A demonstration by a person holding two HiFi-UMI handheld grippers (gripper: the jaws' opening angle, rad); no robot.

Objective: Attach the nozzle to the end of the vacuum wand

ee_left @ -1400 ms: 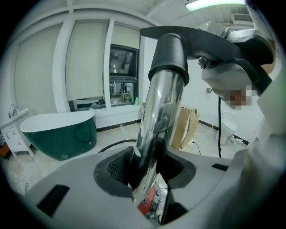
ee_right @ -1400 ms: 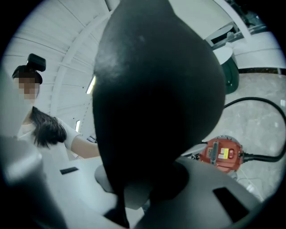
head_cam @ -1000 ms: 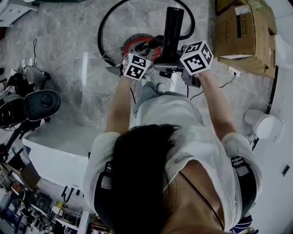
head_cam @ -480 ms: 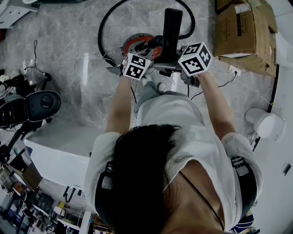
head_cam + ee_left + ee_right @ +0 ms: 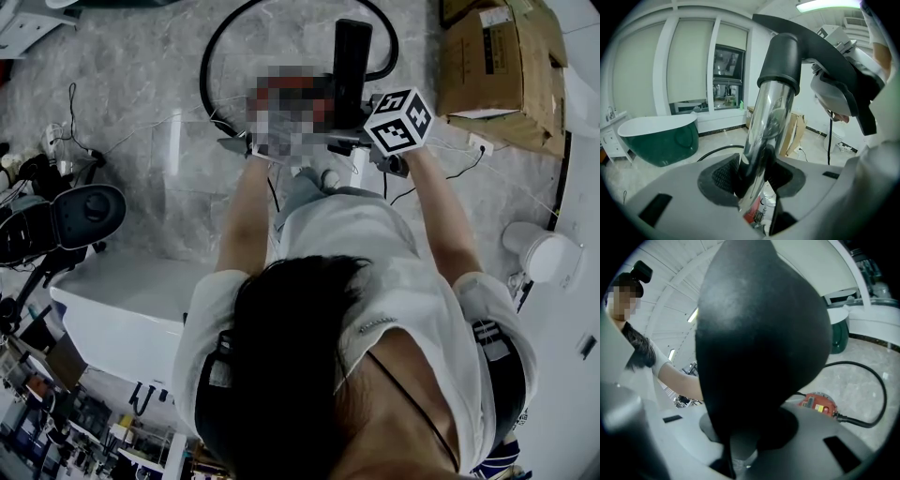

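Clamping the chrome vacuum wand (image 5: 769, 119) between its pads, the left gripper (image 5: 753, 182) provides a fixed counter-hold. Ahead of its jaws, the black nozzle (image 5: 759, 333) sits collar (image 5: 780, 61) over the wand end, gripped by the right gripper (image 5: 740, 446) for pressing home.

right hand-held gripper (image 5: 746, 439) | jaws clamped on black nozzle (image 5: 759, 333) | red vacuum body (image 5: 816, 404) beyond, black hose (image 5: 884, 380) attached

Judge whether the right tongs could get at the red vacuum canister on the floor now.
Probably not: the right tongs are shut on the black nozzle, and the canister sits beyond it on the floor.
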